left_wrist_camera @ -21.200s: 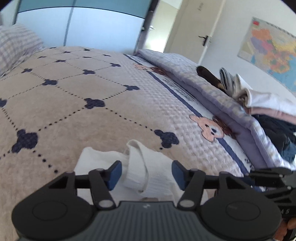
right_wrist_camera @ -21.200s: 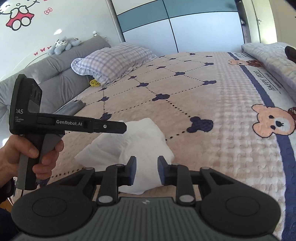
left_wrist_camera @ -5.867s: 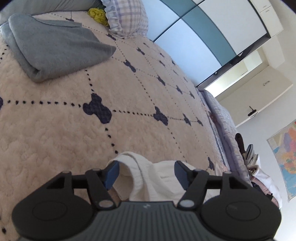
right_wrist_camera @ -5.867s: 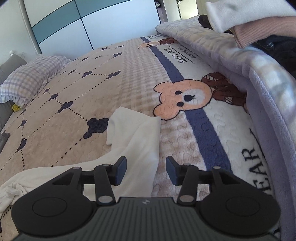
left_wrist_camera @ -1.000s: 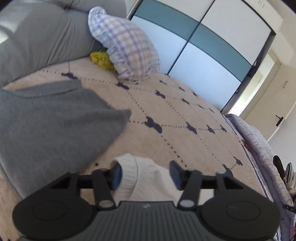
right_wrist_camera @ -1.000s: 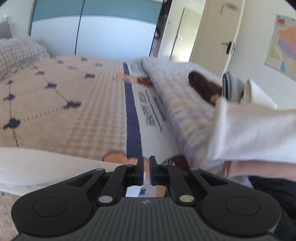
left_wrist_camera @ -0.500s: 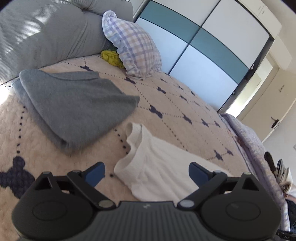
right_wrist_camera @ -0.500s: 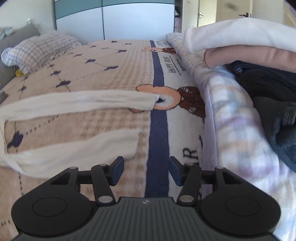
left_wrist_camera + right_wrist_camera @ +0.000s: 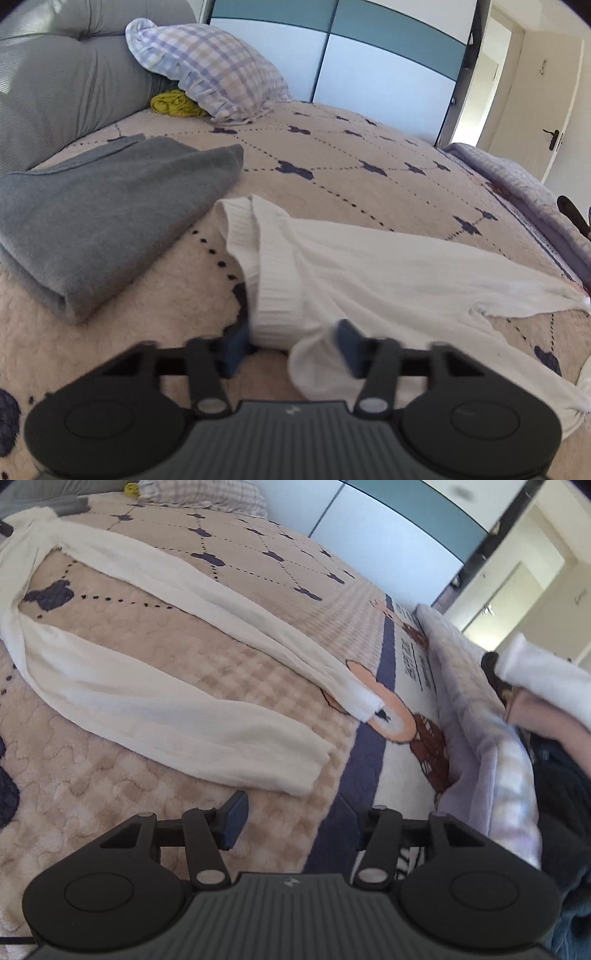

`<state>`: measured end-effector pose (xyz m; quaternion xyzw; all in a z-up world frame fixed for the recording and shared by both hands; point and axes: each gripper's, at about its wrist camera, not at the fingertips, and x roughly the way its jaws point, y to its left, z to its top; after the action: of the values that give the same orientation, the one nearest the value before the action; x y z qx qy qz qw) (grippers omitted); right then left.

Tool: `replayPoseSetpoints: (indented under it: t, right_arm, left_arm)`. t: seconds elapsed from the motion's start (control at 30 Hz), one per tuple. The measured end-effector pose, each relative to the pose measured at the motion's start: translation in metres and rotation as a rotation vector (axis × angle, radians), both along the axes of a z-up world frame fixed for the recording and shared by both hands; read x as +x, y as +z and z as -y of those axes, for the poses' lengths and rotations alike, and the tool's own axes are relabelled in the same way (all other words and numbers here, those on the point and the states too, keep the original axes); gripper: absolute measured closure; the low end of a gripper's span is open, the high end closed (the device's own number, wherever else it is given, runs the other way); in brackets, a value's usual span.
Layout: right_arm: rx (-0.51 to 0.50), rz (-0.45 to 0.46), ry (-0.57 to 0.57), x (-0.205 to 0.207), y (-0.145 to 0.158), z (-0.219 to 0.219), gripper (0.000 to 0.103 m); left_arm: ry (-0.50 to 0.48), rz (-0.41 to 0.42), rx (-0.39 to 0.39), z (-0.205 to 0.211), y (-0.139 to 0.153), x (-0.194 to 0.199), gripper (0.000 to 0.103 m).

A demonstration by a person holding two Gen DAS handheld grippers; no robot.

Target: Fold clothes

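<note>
Closing on the ribbed waistband, the left gripper (image 9: 291, 347) sits at the near edge of the left wrist view with the band of the white leggings (image 9: 369, 266) between its jaws; the near-left blue pad is right at the cloth, but whether both pads already press I cannot tell. The garment's long axis runs from this band away to the right and far, toward the lilac quilt (image 9: 524, 184). A folded grey garment (image 9: 99, 214) lies just left of the band, a checked pillow (image 9: 210, 74) far behind.

Right wrist view: the right gripper (image 9: 291, 821) has jaws moderately wide with nothing between them, only bedspread (image 9: 110, 786). The near leg cuff (image 9: 306, 771) lies just beyond the fingertips, slightly left of centre; the far leg cuff (image 9: 364, 705) rests on the bear print. Both legs stretch far-left to the waist. Judgement: the right hand is nearer the cuffs, so a short forward reach should catch the near one.
</note>
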<state>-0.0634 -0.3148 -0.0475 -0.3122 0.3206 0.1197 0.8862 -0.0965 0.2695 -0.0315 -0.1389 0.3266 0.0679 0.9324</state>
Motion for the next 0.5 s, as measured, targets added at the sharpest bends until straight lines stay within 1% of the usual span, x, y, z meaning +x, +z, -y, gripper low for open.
replayPoseSetpoints:
  t: [0.07, 0.1, 0.13, 0.2, 0.3, 0.33, 0.4, 0.5]
  right_arm:
    - [0.0, -0.01, 0.03, 0.006, -0.001, -0.003, 0.057]
    - [0.009, -0.024, 0.045, 0.01, -0.001, -0.003, 0.081]
    - [0.015, -0.04, 0.048, 0.013, 0.0, -0.004, 0.1]
    - [0.003, -0.025, 0.057, 0.012, 0.003, -0.006, 0.1]
    - [0.078, 0.017, 0.037, 0.001, 0.024, -0.002, 0.1]
    - [0.109, 0.046, 0.028, -0.006, 0.036, 0.0, 0.1]
    - [0.144, 0.093, 0.019, -0.02, 0.061, 0.003, 0.1]
    - [0.21, 0.13, 0.028, -0.045, 0.11, 0.009, 0.1]
  left_arm:
    - [0.017, 0.025, -0.032, -0.004, 0.006, -0.006, 0.076]
    - [0.019, 0.048, -0.047, -0.005, 0.011, -0.011, 0.077]
    - [0.019, 0.073, -0.058, -0.007, 0.018, -0.016, 0.077]
    - [0.03, 0.124, -0.091, -0.014, 0.033, -0.026, 0.077]
    - [0.07, 0.204, -0.196, -0.032, 0.056, -0.045, 0.078]
    - [0.08, 0.226, -0.225, -0.037, 0.064, -0.051, 0.078]
    - [0.092, 0.247, -0.256, -0.043, 0.077, -0.061, 0.078]
    - [0.098, 0.259, -0.303, -0.051, 0.096, -0.073, 0.078]
